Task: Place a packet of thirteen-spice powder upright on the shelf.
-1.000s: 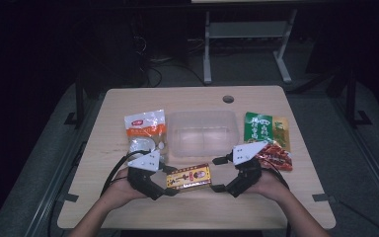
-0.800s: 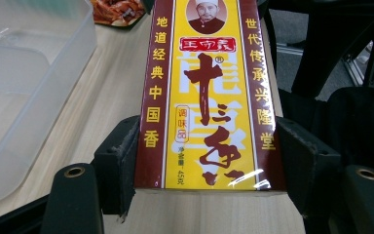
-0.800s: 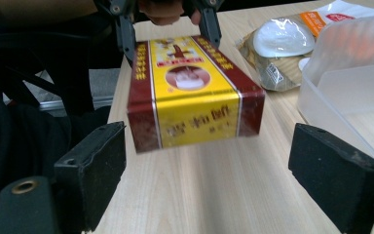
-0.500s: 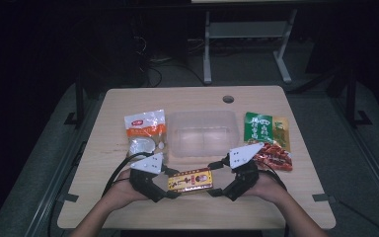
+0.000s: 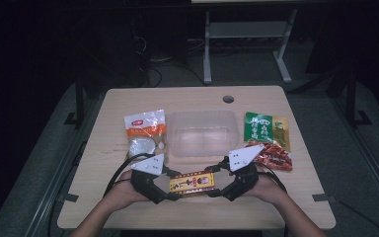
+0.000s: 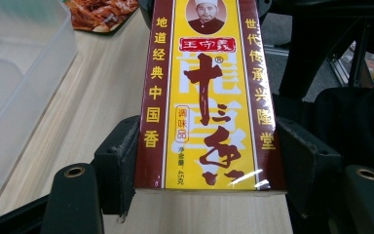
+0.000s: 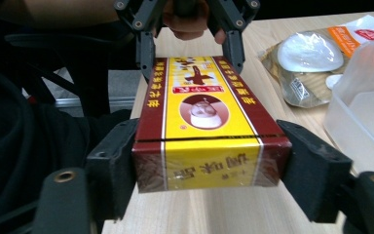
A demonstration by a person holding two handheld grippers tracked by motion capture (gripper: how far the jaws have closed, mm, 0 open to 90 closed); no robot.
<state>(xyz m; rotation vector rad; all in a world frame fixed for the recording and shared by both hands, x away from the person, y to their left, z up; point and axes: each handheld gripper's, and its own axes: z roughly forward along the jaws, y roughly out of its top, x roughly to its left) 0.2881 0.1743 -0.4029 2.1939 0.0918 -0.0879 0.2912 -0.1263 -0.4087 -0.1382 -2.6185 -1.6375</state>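
The left tool [image 5: 164, 189] gripped one end of the yellow-and-maroon seasoning box [image 5: 192, 182], its two black jaws pressed flat against the box's long maroon sides, as the left gripper view showed with the box [image 6: 209, 97] running straight out from between them. The right tool [image 5: 219, 183] stood at the opposite end, and its jaws had just been closing with the box between them; in the right gripper view they bracketed the near end of the box [image 7: 209, 141] and looked to be at its sides (whether the pads were truly pressing yet I could not tell for sure). Holding the box by both ends kept it level and just over the near edge of the bench [image 5: 128, 103], between the person's two hands, most likely so that one tool could steady it while the other took over or worked on the end flap. Beyond the box sat a clear plastic container [image 5: 203, 133], open and empty, a plausible destination. To its left lay a white-and-orange pouch [image 5: 144, 132], to its right a green packet [image 5: 266, 129] and a red snack packet [image 5: 275, 155], all well apart from the grip.
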